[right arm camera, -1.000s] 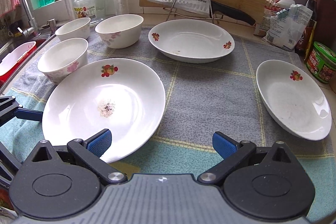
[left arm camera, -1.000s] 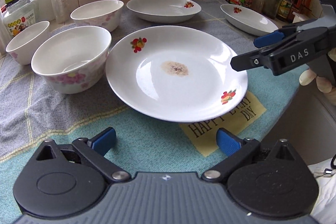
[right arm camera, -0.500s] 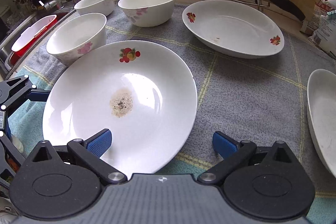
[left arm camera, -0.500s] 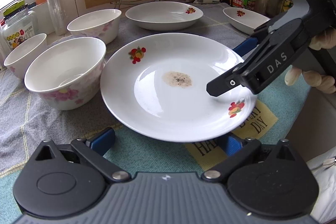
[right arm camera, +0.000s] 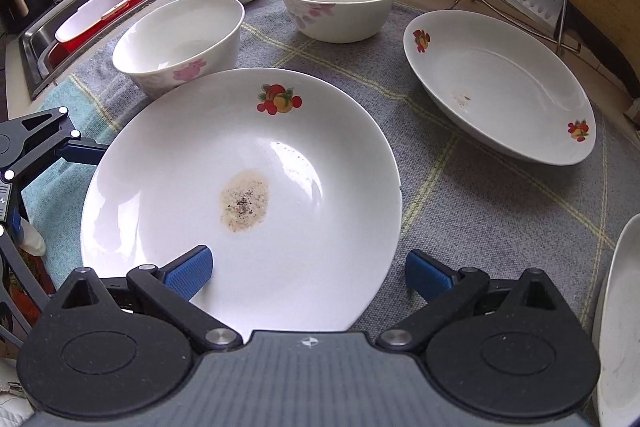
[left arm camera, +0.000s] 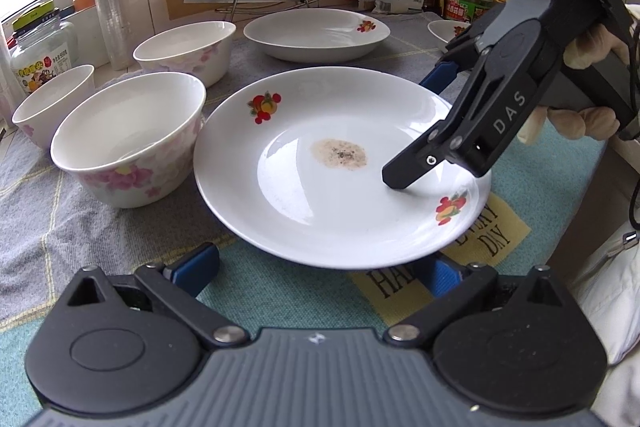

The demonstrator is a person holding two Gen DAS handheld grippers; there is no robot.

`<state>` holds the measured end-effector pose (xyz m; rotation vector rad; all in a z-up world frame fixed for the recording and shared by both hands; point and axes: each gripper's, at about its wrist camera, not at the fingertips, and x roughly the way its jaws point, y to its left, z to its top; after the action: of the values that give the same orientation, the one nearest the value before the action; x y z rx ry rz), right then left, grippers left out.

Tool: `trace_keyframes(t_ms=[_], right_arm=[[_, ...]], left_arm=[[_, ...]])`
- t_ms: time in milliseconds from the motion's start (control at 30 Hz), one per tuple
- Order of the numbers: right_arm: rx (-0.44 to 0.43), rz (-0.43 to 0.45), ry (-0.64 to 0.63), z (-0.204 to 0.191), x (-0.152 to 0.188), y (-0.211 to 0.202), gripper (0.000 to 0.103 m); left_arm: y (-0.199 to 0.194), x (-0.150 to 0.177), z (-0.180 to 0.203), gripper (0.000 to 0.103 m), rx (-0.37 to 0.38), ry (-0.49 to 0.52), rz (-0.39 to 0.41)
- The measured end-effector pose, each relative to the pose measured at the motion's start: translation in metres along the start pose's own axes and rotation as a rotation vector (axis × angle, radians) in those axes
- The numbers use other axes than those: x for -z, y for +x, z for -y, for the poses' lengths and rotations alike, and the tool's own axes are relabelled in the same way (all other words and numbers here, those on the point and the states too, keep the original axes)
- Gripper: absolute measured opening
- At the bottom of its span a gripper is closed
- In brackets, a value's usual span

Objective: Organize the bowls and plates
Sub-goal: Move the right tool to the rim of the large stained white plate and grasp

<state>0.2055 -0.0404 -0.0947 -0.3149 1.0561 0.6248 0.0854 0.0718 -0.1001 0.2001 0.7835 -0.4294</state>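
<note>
since a second ago i've brought my right gripper (right arm camera: 308,273) in over the stained plate (right arm camera: 248,155); its spread fingers now straddle the near rim, one above the plate, one beside it, gripping nothing. my left gripper (left arm camera: 318,267) has closed in too, fingers apart, the plate's edge just ahead between them, one pad under the rim. i count three bowls past the left finger: nearest bowl (right arm camera: 180,43), two behind. three plates: this one, a second plate (right arm camera: 500,87) beyond the right finger, a third at the far right edge.
</note>
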Motion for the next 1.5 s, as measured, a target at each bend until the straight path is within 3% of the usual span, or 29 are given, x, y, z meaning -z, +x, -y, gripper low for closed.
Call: trace_keyframes(t_ms=[300, 633, 967, 1500], right_arm=[[-0.004, 0.006, -0.006, 0.001, -0.007, 0.005, 0.103], [0.047, 0.011, 0.086, -0.002, -0.008, 0.006, 0.103], [0.053, -0.004, 0.102, -0.004, -0.010, 0.006, 0.103], [-0.223, 0.008, 0.218, 0.030, -0.016, 0.006, 0.103]], left_arm=[[0.003, -0.003, -0.006, 0.103, 0.066, 0.072, 0.008], [0.005, 0.000, -0.022, 0.103, 0.186, 0.189, 0.043], [0.005, 0.000, -0.027, 0.102, 0.240, 0.238, 0.057], [0.003, 0.001, -0.028, 0.103, 0.259, 0.253, 0.073]])
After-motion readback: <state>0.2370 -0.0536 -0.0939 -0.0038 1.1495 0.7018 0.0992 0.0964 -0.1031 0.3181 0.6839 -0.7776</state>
